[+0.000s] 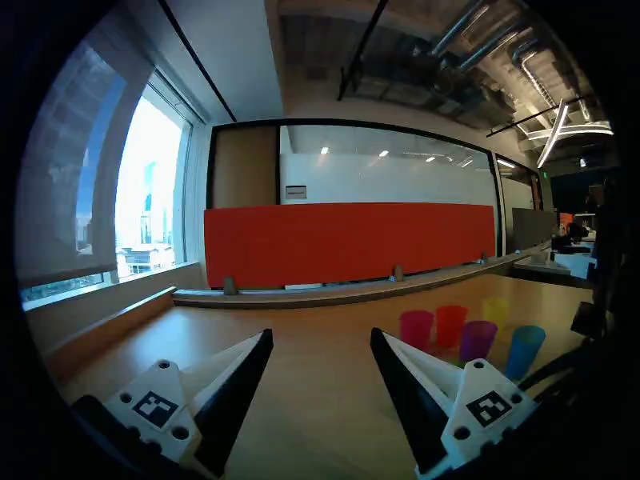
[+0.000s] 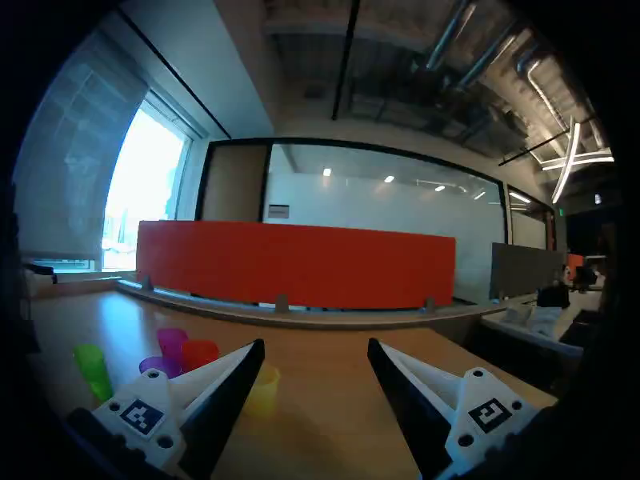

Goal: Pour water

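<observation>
Currently left gripper (image 1: 321, 333) jaws wide, empty, cups (image 1: 478, 337) off right; right gripper (image 2: 314, 342) likewise, cups off left.

An open-plan office: long wooden worktop (image 1: 320, 384) with an orange desk divider (image 1: 348, 240), glass-walled meeting room (image 1: 384, 172), exposed ceiling ducts (image 1: 472, 48), linear lights (image 1: 560, 132).

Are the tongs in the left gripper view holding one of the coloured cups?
No, the left tongs gape empty; the cups stand apart on the table.
</observation>
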The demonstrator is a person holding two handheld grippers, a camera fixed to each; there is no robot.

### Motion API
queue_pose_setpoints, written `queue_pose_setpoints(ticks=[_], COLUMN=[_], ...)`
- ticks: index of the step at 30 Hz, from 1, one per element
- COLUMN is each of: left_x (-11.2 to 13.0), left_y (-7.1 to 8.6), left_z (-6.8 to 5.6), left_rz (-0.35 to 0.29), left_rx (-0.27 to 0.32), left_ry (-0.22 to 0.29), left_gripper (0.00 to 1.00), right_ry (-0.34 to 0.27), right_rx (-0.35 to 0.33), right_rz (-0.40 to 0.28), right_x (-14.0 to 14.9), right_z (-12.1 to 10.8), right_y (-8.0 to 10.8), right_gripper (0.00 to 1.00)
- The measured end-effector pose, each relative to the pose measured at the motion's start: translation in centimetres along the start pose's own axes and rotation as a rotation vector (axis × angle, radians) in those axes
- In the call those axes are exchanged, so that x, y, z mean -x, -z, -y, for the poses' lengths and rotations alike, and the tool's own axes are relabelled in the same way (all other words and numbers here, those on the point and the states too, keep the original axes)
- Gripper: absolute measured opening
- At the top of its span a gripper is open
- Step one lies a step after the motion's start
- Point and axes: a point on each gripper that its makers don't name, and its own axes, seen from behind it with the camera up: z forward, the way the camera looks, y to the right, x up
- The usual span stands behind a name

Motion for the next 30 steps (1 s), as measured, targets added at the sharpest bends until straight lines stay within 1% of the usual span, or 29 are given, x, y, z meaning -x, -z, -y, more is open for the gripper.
queue_pose_setpoints(ticks=[9, 11, 15, 18, 21, 24, 27, 30], left_x=[0.0, 0.1, 0.3, 0.4, 0.4, 0.5, 0.9, 1.5], left_y=[-0.7, -0.9, -1.4, -1.9, -2.3, -2.4, -2.5, -2.6], left_z=[0.8, 0.7, 0.3, 0.5, 0.8, 1.0, 1.3, 1.7], left_rz=[-0.028, -0.032, -0.037, -0.045, -0.058, -0.066, -0.069, -0.065], left_rx=[-0.045, -0.05, -0.046, -0.055, -0.07, -0.076, -0.083, -0.091], left_ry=[-0.003, 0.0, 0.022, 0.039, 0.038, 0.02, 0.0, -0.006], left_gripper=[0.9, 0.9, 0.9, 0.9, 0.9, 0.9, 0.9, 0.9], right_ry=[-0.017, -0.027, -0.059, -0.08, -0.08, -0.067, -0.055, -0.048], right_rx=[0.024, 0.025, 0.024, 0.019, 0.019, 0.031, 0.033, 0.027], right_rz=[0.014, 0.016, 0.021, 0.029, 0.034, 0.04, 0.05, 0.055], right_x=[0.4, 0.4, 0.5, 0.4, 0.2, 0.1, 0.1, 0.1], right_z=[-0.6, -0.5, -0.2, 0.0, 0.1, 0.0, 0.1, 0.5], right_y=[-0.1, -0.2, -0.4, -0.4, -0.5, -0.7, -1.0, -1.2], right_gripper=[1.0, 1.0, 1.0, 1.0, 1.0, 1.0, 1.0, 1.0])
